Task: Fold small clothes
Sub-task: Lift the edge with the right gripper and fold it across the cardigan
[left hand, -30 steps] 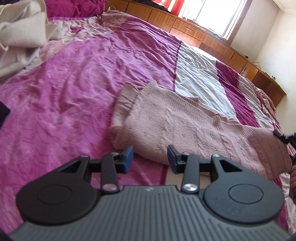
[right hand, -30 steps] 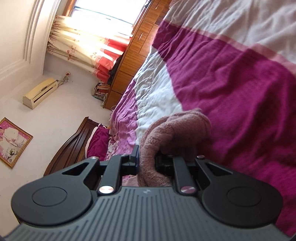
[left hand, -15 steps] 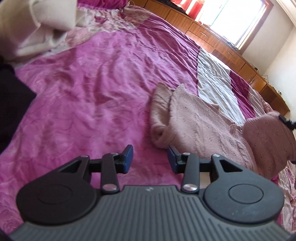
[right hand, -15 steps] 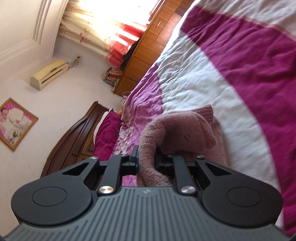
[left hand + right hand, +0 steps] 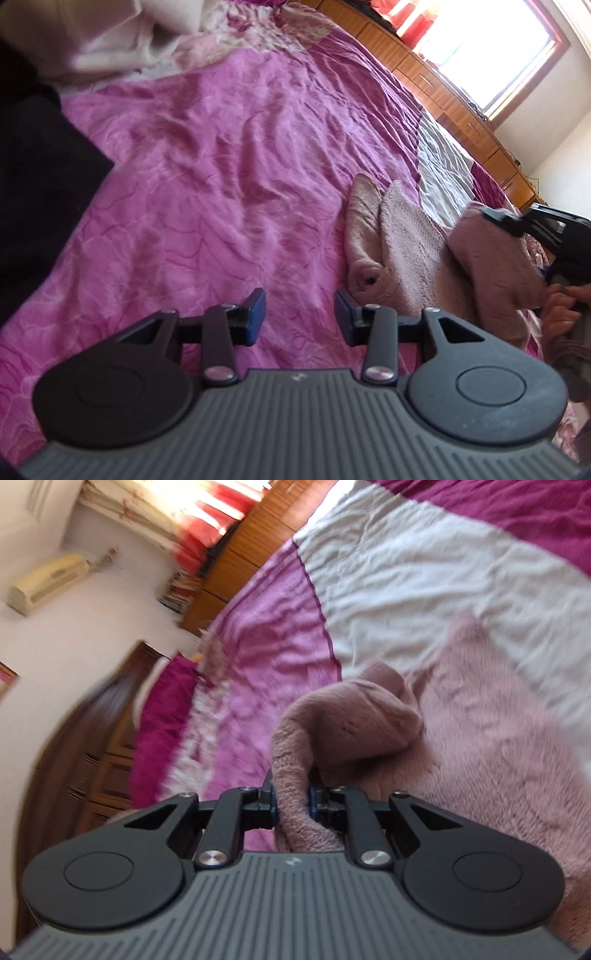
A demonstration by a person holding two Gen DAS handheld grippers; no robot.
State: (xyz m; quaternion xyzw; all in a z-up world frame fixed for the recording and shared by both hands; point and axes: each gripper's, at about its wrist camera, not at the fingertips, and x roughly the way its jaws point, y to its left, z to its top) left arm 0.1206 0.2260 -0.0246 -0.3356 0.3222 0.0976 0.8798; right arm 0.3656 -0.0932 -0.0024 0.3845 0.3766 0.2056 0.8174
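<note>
Pinching a thick fold of the pink knit sweater (image 5: 347,734) between narrow jaws, your right gripper (image 5: 291,805) carries that end over the rest of the garment, which lies flat on the bedspread (image 5: 424,565) under it; judged from the task, holding the fabric by its edge lets the lifted half drape and land squarely on the lower half. Nearest you in the left view, your left gripper (image 5: 298,314) hangs with its jaws partly apart and nothing between them, above bare pink bedspread just beside the sweater's near end, probably ready to pin or smooth that end once the fold lands. Past it, the sweater's rolled cuff (image 5: 364,278) lies at the near end, and the garment runs on toward the white stripe. Farther off, by the bed's far edge, stand the wooden cabinets (image 5: 454,107) and the window (image 5: 491,48).

Against a second ago, the held fold has travelled from over the dark magenta band to over the sweater's own body, and the left gripper has slid sideways off the garment, so the sweater now sits to its right.
</note>
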